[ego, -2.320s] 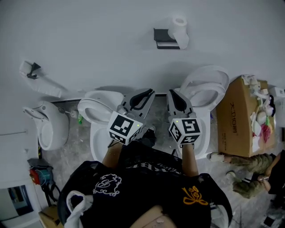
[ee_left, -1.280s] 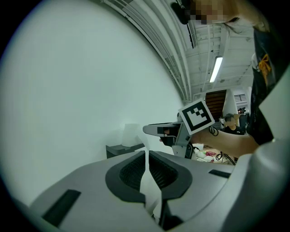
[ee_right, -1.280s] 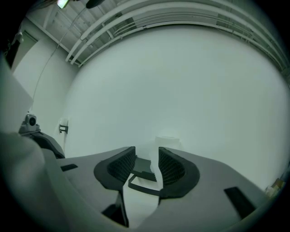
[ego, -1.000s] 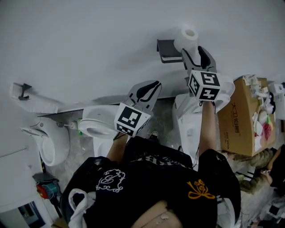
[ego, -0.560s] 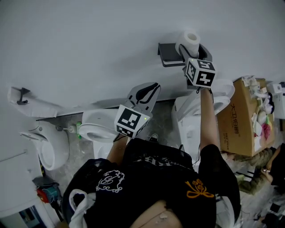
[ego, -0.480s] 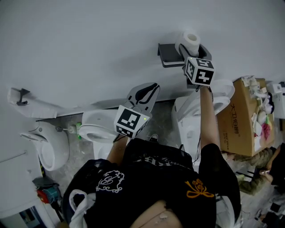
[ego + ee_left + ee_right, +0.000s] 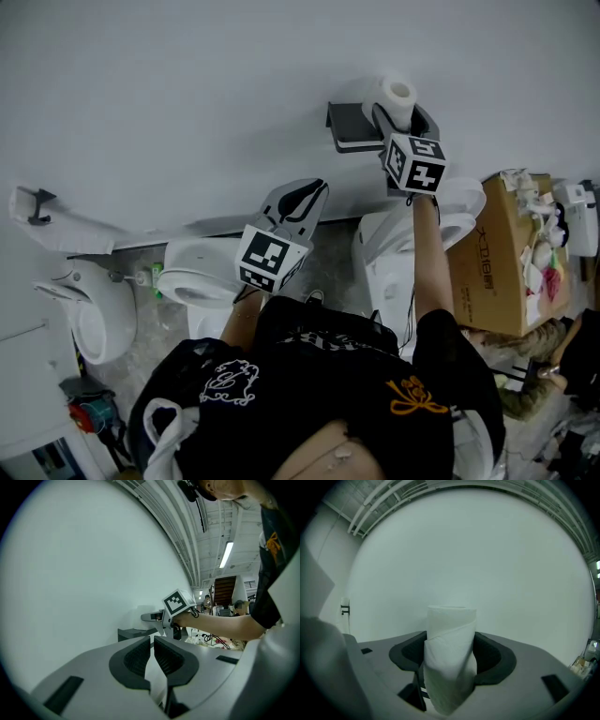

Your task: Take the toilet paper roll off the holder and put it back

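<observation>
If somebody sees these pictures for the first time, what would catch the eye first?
The white toilet paper roll at the dark grey wall holder, up on the pale wall, sits between the jaws of the right gripper, which have just been closing on it. Below, white ceramic toilets stand along the wall.
</observation>
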Tool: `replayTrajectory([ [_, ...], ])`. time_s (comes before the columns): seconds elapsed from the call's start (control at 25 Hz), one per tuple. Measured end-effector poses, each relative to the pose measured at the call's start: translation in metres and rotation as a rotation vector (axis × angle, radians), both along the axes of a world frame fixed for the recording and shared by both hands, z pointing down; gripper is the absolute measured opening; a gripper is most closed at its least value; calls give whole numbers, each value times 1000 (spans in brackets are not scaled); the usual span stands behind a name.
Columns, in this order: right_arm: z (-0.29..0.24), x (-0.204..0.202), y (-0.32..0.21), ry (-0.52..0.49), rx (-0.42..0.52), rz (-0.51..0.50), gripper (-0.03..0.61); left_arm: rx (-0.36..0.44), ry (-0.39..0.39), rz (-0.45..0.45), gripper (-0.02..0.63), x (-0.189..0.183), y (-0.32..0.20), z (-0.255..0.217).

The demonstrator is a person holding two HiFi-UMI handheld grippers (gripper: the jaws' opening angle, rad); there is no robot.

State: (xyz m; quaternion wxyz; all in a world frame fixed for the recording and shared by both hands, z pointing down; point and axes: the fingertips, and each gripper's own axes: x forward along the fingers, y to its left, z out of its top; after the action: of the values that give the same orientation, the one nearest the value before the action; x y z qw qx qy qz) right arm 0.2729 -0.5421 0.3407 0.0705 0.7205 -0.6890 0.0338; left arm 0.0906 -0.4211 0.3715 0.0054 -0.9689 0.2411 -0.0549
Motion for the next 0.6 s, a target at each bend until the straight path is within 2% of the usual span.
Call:
replayTrajectory([
  [0.28,-31,-4,26,26,91,-21,305,-7,0,10,37,3,5,5],
  [0.6,-43,-25,81,55,128,-111,305,-23,-6,-25,37,3,24,10],
])
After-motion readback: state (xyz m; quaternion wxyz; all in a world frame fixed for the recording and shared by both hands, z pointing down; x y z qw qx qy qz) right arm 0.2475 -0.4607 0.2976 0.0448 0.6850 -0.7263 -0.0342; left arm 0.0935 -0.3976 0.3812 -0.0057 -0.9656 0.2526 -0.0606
